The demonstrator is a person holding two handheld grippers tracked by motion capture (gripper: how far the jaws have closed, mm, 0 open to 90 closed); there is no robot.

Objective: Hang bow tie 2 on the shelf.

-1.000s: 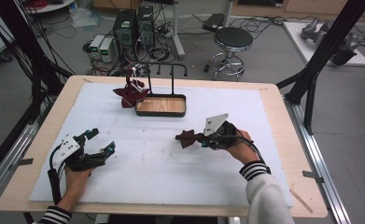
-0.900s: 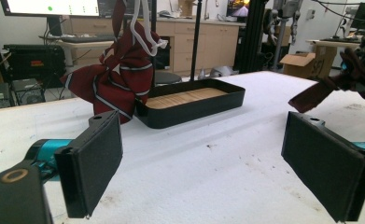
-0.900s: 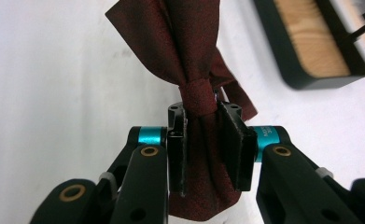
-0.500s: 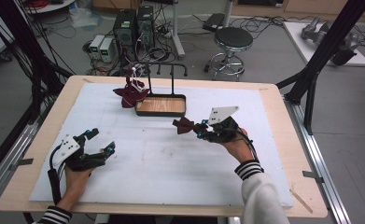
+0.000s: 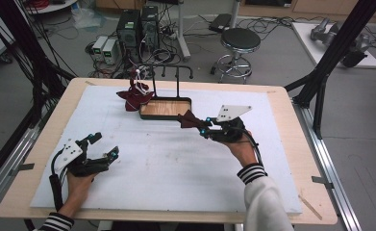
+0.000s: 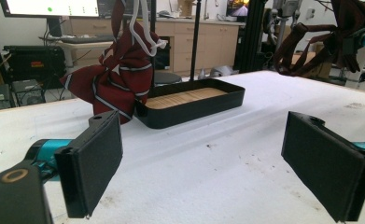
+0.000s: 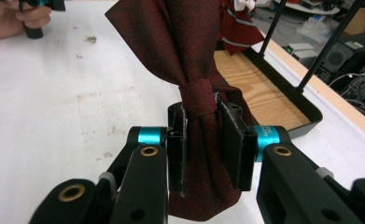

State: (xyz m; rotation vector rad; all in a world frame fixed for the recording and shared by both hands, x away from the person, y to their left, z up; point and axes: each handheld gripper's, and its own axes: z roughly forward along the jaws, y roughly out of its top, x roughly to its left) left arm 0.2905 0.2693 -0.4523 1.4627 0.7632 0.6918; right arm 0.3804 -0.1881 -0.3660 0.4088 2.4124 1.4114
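Dark red bow tie [image 7: 189, 70] pinched at centre knot by right hand-held gripper [image 7: 203, 140], lifted nr tray [image 5: 165, 109]. Likely light, soft, floppy; knot = firmest hold. Left hand-held gripper [image 6: 203, 163] wide open, empty, low over surface [image 5: 176, 163].

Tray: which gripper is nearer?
Right. The right gripper, holding a bow tie, is beside the tray; the left gripper rests far off, near the table's front-left.
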